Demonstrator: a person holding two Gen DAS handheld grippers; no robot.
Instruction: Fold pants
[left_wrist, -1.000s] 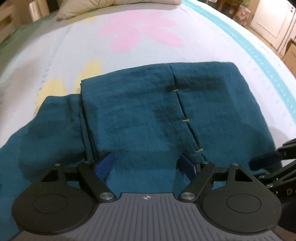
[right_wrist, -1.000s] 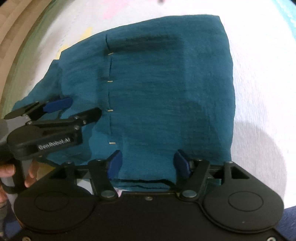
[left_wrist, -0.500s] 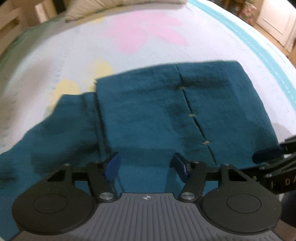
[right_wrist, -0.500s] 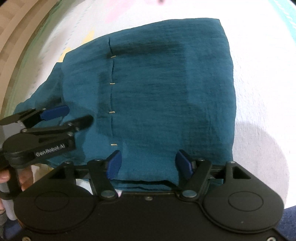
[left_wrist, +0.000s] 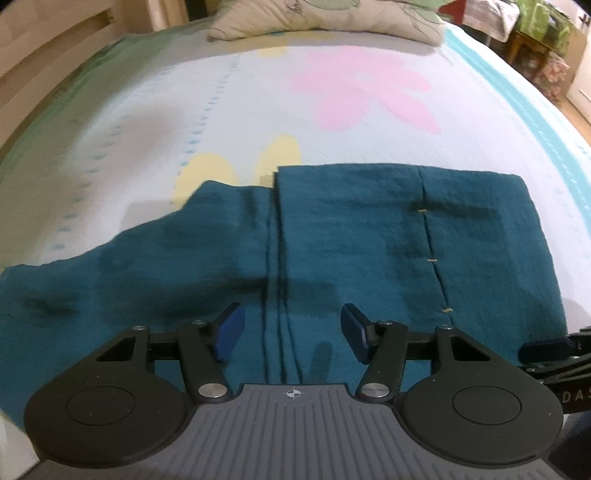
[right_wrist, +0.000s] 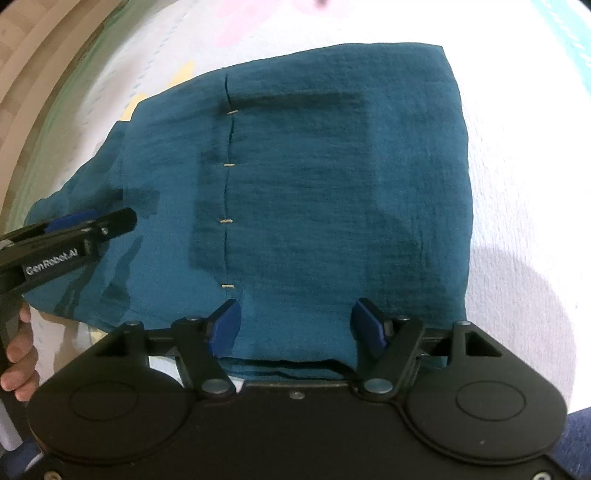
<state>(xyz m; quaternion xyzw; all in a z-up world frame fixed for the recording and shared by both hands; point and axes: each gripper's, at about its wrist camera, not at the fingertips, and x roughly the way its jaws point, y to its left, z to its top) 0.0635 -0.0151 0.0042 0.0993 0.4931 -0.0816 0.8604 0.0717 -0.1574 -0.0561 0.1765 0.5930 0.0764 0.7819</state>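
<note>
The teal pants (left_wrist: 351, 236) lie folded on the bed (left_wrist: 166, 122), on a white cover printed with pink and yellow petals, nearer the bed's near edge than the far one, where a pillow (left_wrist: 325, 18) rests. A squared, folded-over section with a seam marked by small yellow stitches (right_wrist: 228, 221) lies towards the bed's right side; a looser, flatter portion trails off towards the left side.

The left gripper (left_wrist: 291, 328) hangs over the fabric at the fold's left border, where dark crease lines run between its blue pads. Its jaws are apart and closing, with cloth under them but nothing pinched. In the right wrist view this gripper shows from the side at the left, a person's fingers (right_wrist: 16, 363) curled on its handle.

The right gripper (right_wrist: 295, 325) hovers over the near edge of the squared section, jaws apart, pads clear of the fabric.
</note>
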